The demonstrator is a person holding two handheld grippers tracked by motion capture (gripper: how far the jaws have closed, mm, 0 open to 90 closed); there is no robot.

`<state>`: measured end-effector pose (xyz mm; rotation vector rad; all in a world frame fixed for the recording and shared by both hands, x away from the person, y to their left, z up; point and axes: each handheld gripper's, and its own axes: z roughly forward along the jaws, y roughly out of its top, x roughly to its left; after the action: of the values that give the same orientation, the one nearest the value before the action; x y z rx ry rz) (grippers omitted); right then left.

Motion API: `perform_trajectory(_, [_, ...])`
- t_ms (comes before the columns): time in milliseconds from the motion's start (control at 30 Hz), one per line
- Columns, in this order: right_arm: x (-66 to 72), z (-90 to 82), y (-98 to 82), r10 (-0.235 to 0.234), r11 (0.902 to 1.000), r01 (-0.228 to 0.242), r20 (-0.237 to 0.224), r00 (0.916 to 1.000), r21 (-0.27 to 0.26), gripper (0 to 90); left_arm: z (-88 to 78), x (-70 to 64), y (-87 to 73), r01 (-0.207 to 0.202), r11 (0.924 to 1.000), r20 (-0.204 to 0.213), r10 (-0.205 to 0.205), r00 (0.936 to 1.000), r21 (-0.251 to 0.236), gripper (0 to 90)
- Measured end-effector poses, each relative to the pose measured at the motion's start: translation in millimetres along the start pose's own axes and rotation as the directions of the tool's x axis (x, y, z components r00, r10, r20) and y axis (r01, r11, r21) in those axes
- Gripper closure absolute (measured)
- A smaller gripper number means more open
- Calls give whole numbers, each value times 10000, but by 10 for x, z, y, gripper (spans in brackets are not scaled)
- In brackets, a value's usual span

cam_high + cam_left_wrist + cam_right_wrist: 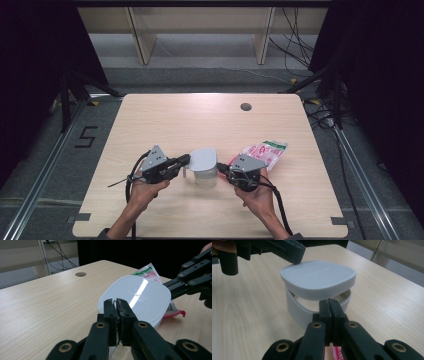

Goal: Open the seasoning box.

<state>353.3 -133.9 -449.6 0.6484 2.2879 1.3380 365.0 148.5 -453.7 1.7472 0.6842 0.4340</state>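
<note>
A white lid (202,158) hangs tilted just above a clear tub (206,177) on the wooden table (165,120). My left gripper (187,159) reaches in from the left, shut on the lid's edge. From the right, my right gripper (220,167) is shut on the tub's near rim. In the left gripper view the shut jaws (116,302) meet the lid (140,297), with the other gripper (172,288) beyond it. In the right gripper view the jaws (329,302) pinch the tub wall (297,307) under the lid (319,276).
A pink and white food packet (265,150) lies on the table just right of the tub, behind my right gripper. A round cable hole (245,106) sits near the table's far edge. Bare wood stretches to the left and far side.
</note>
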Motion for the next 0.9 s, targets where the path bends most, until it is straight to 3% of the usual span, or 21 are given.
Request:
perform_trajectory(100, [3,-5,26,-103,9999,103,18,9999,-83,900,-17,9,6,165,9997,105,-163,9998,-172,788])
perform_trajectory(200, [7,3,46,-134,9999,134,-14,9999,-84,900,-72,7,41,-75,9994,84,78,9999,-340,728])
perform_trajectory(333, [3,-2,72,-71,9999,70,-104,9999,-123,900,-140,3,45,-100,9990,51,103,9999,-435,640])
perform_trajectory(567, [10,15,174,-208,9997,204,-260,9994,-169,900,-258,-39,-54,-389,9992,18,388,9992,88,496])
perform_trajectory(600, [26,26,184,-40,9998,37,-179,9998,-181,900,-261,-40,-67,-386,9992,-3,386,9993,143,479])
perform_trajectory(767, [64,87,240,-262,9994,253,-373,9990,-243,900,-279,-43,-159,-166,9995,-5,166,9999,275,437])
perform_trajectory(900, [98,129,296,-309,9990,300,-288,9991,-330,900,-305,-36,-223,-238,9980,-129,246,9996,589,391])
